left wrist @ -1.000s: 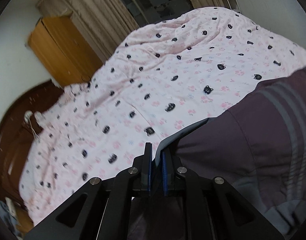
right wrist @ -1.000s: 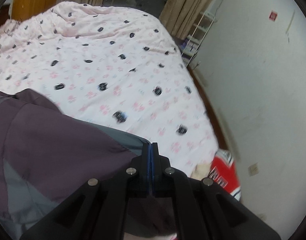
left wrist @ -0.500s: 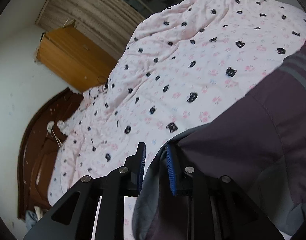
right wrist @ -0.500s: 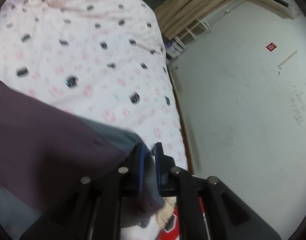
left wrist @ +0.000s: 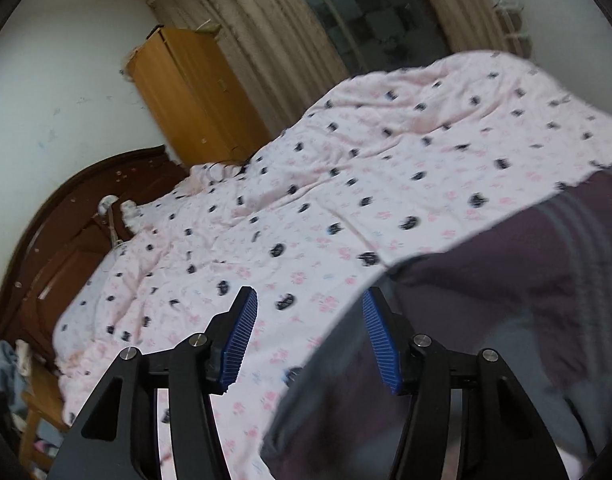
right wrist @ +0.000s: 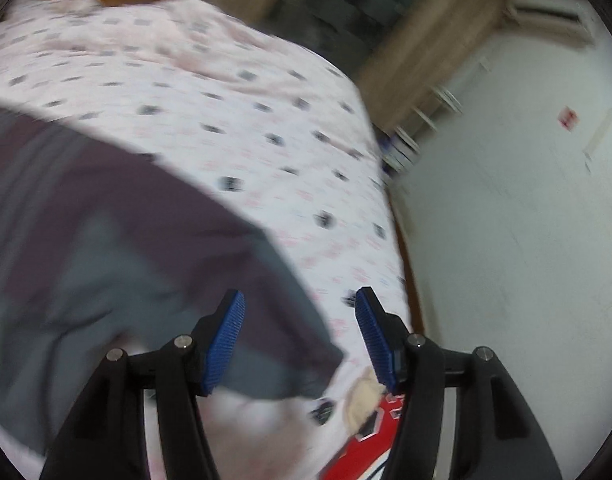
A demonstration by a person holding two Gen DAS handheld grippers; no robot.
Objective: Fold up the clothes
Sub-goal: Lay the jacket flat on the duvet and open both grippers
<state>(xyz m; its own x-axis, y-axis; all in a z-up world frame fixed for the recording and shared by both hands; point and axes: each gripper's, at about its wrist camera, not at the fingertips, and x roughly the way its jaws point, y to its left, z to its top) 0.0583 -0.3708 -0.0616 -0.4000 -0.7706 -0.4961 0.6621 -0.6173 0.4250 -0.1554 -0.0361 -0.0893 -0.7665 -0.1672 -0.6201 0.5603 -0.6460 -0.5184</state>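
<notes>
A dark purple and grey garment (left wrist: 506,320) lies on the pink patterned bedspread (left wrist: 346,184). It has pale stripes on its far side. My left gripper (left wrist: 308,312) is open and empty, above the bedspread just left of the garment's edge. In the right wrist view the same garment (right wrist: 126,240) fills the left half. My right gripper (right wrist: 300,312) is open and empty, above the garment's right corner. The right view is blurred by motion.
A wooden wardrobe (left wrist: 194,92) and curtains (left wrist: 274,40) stand beyond the bed. A dark wooden headboard (left wrist: 66,220) is at the left. A red and white item (right wrist: 370,432) lies by the bed's edge, next to a white wall (right wrist: 506,220).
Both grippers were shut on the garment's edge a second ago. They have opened wide and let it go; the garment now lies on the bed. Both cameras have tilted.
</notes>
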